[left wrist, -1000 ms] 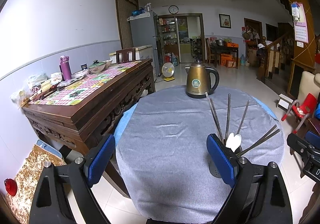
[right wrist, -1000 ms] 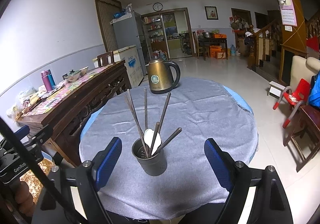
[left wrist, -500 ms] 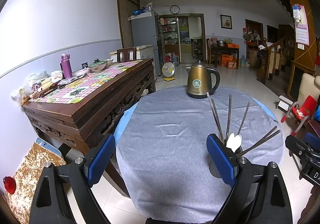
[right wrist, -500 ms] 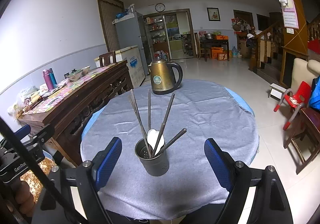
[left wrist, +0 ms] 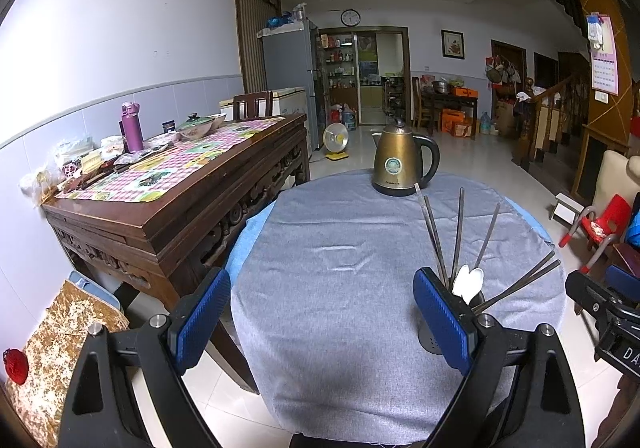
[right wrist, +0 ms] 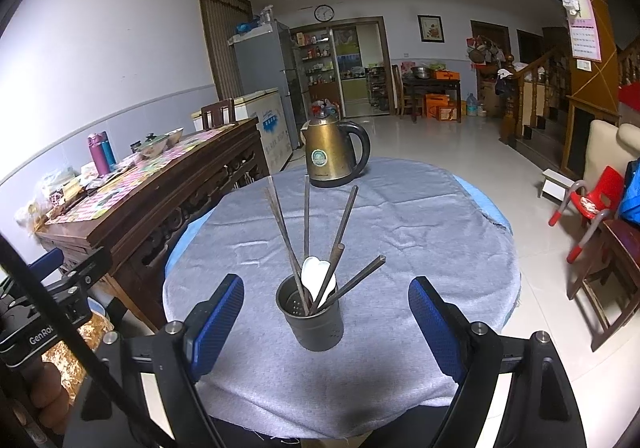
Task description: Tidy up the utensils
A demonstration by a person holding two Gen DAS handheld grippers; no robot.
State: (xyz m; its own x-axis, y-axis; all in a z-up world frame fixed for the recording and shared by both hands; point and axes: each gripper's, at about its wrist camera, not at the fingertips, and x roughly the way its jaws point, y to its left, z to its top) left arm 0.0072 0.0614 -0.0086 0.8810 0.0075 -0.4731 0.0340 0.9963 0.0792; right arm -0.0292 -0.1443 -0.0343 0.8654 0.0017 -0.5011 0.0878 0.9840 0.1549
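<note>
A dark perforated utensil holder stands near the front of the round table. It holds several dark chopsticks and white spoons. My right gripper is open, its blue pads on either side of the holder and nearer the camera, apart from it. In the left wrist view the holder is partly hidden behind the right finger; chopsticks and spoons rise above it. My left gripper is open over bare grey cloth, left of the holder.
A gold kettle stands at the table's far edge. A carved wooden sideboard with bottles and dishes runs along the left. Red child chair and a wooden chair are on the right. A hand holds the left gripper.
</note>
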